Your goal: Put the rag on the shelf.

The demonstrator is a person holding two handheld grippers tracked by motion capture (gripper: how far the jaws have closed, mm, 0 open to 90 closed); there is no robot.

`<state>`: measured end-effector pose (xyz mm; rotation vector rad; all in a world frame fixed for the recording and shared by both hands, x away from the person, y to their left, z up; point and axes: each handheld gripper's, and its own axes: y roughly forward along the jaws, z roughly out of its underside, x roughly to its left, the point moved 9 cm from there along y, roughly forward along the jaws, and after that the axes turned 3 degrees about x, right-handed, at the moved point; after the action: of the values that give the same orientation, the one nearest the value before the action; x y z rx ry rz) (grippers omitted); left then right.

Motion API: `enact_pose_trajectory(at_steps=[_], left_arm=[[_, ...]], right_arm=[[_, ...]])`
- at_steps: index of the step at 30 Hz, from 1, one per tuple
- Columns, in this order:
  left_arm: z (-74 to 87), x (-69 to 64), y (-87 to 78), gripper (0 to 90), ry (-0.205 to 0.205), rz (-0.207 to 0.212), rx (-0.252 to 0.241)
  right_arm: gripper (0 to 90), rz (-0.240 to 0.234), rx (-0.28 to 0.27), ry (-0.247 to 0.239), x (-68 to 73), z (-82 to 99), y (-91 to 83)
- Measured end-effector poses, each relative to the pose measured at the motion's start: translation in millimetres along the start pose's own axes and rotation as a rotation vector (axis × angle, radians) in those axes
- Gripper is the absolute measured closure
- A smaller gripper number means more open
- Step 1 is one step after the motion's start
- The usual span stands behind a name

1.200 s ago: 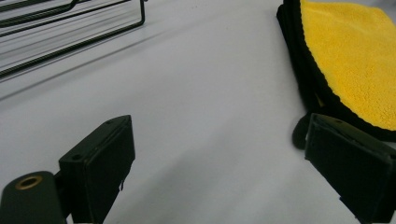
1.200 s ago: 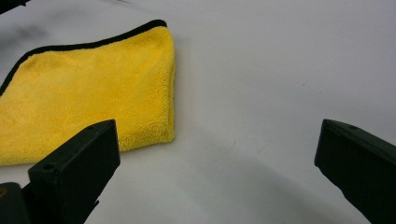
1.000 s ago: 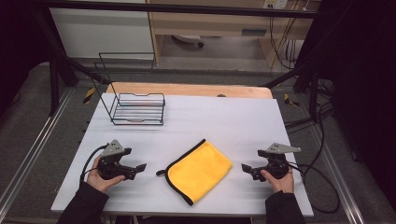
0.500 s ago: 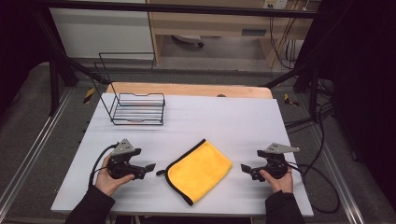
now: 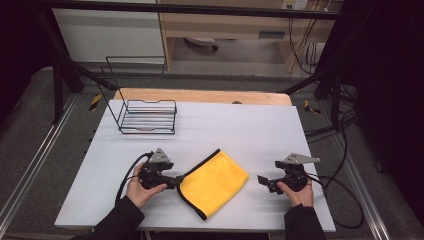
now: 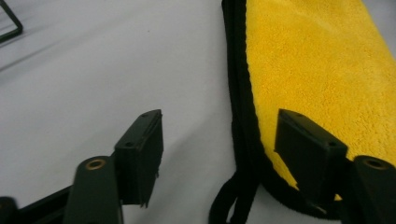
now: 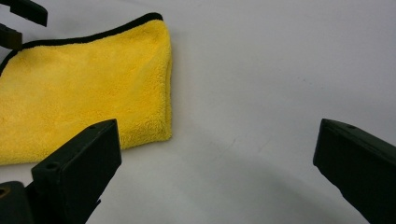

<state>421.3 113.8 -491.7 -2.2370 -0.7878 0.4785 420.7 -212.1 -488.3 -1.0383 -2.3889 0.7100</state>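
Observation:
A folded yellow cloth [image 5: 214,181] with black edging lies on the white table [image 5: 240,130], near the front middle. My left gripper [image 5: 176,181] is open at the cloth's left corner. In the left gripper view the black-trimmed edge of the cloth [image 6: 303,60] runs between the jaws and its hanging loop [image 6: 236,200] lies just in front. My right gripper [image 5: 261,181] rests open on the table a little right of the cloth. In the right gripper view the cloth [image 7: 88,88] lies ahead to the left, apart from the jaws.
A black wire basket [image 5: 148,116] stands at the table's back left. A wooden board [image 5: 200,96] runs along the far edge. Cables [image 5: 345,190] trail off the table's right side. Bare table surface spreads between the basket and the cloth.
My left gripper has slid right across the table until its jaws reach the cloth's left corner. The right gripper and the cloth have stayed where they were.

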Motion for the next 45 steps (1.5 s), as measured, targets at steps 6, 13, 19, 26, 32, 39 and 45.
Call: enact_pose_trajectory(at_steps=[6, 13, 19, 26, 32, 39, 45], left_arm=[[2.5, -7.7, 17.4, 51.5, -0.016, 0.055, 0.042], [3.8, -12.8, 23.5, 63.2, -0.045, 0.084, 0.052], [5.0, -16.2, 25.3, 69.1, -0.064, 0.098, 0.066], [4.7, -20.2, 25.8, 75.0, -0.065, 0.091, 0.09], [3.2, -23.1, 24.3, 80.2, -0.059, 0.078, 0.118], [5.6, -27.0, 12.0, 81.7, -0.049, 0.069, 0.128], [17.3, -34.0, -6.0, 81.6, -0.052, 0.039, 0.129]], right_arm=[[1.7, -0.001, 0.01, -0.001, 1.5, 0.4, 1.6], [1.8, -0.002, 0.023, -0.011, 5.0, 0.4, 5.1], [1.8, -0.003, 0.023, -0.016, 6.3, -0.5, 6.6], [1.8, -0.006, 0.022, -0.011, 6.5, -0.8, 6.6], [1.8, -0.003, 0.022, -0.014, 6.2, -0.7, 6.7], [1.8, -0.006, 0.023, -0.014, 6.6, -0.6, 6.7], [1.9, -0.004, 0.024, -0.011, 7.5, -0.4, 6.4]])
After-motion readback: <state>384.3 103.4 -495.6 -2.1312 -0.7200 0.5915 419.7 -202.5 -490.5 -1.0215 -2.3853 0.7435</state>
